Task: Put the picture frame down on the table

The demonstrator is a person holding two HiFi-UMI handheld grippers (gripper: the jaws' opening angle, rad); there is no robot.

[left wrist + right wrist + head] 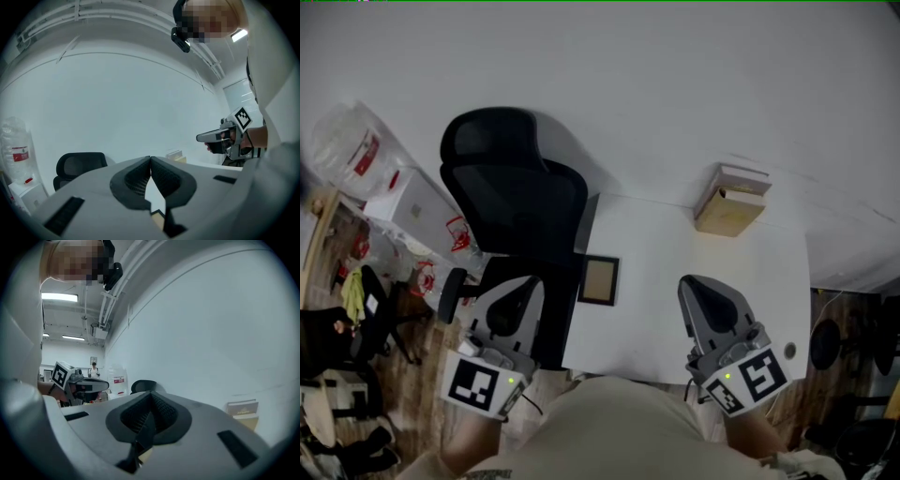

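Observation:
The picture frame (598, 279), dark-edged with a tan middle, lies flat on the white table (675, 309) near its left edge. Neither gripper touches it. My left gripper (521, 287) hovers left of the frame, over the chair seat, with its jaws shut and nothing between them. My right gripper (701, 285) hangs over the table to the right of the frame, also shut and holding nothing. In the left gripper view the left gripper (150, 160) shows its pads pressed together. The right gripper (151, 397) looks the same in its own view.
A black office chair (514, 192) stands against the table's left side. A stack of books (731, 199) sits at the table's far edge by the white wall. A plastic bag, boxes (412, 208) and clutter fill the floor at left.

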